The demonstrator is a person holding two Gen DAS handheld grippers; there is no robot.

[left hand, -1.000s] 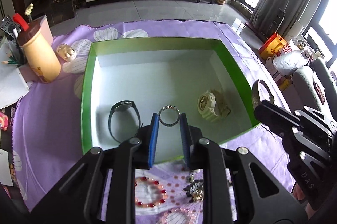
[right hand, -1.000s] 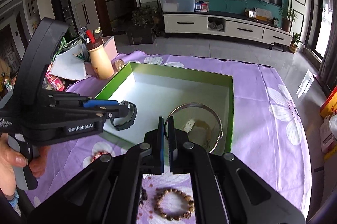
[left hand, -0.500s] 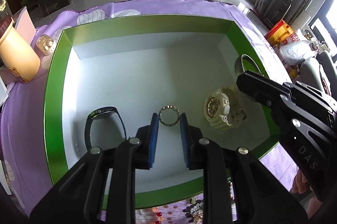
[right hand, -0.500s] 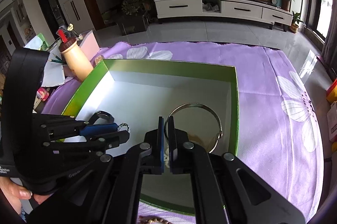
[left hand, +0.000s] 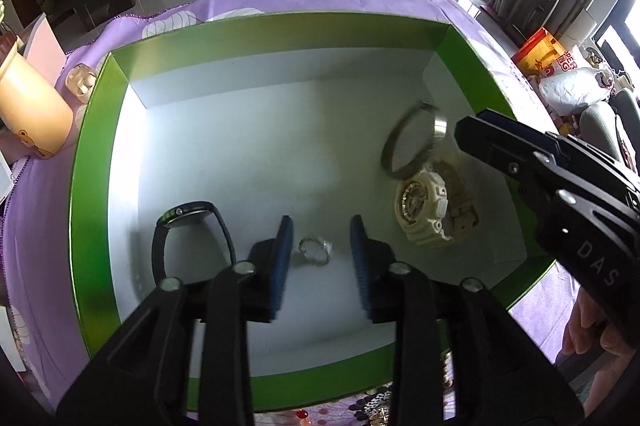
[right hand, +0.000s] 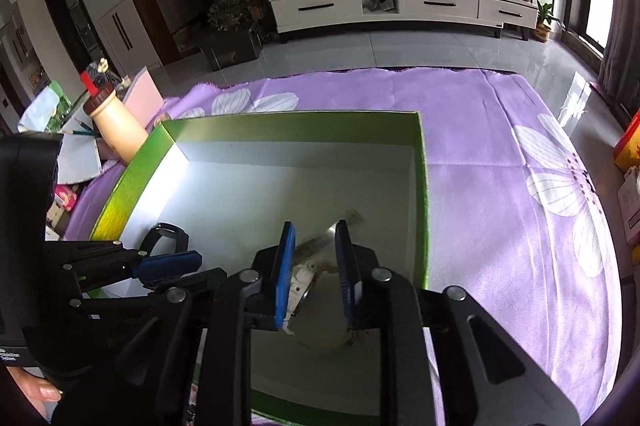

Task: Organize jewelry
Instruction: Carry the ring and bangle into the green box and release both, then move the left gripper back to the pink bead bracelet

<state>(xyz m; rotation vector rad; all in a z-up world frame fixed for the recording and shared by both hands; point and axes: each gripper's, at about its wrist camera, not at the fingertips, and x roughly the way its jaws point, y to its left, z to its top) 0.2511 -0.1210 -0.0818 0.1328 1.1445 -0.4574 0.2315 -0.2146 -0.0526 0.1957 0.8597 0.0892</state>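
A green box with a white floor holds a black watch, a cream watch, a small sparkly ring and a silver bangle. My left gripper is open over the box floor, and the ring lies between its blue pads. My right gripper is open above the box's right side. The blurred bangle and the cream watch lie below it. The right gripper also shows in the left wrist view.
The box sits on a purple flowered cloth. A tan bottle-shaped pen holder and a small glass jar stand left of the box. Beaded bracelets lie on the cloth in front of the box. Papers are at far left.
Both grippers have opened. The ring has dropped from the left gripper onto the box floor. The bangle has left the right gripper and lies by the cream watch.
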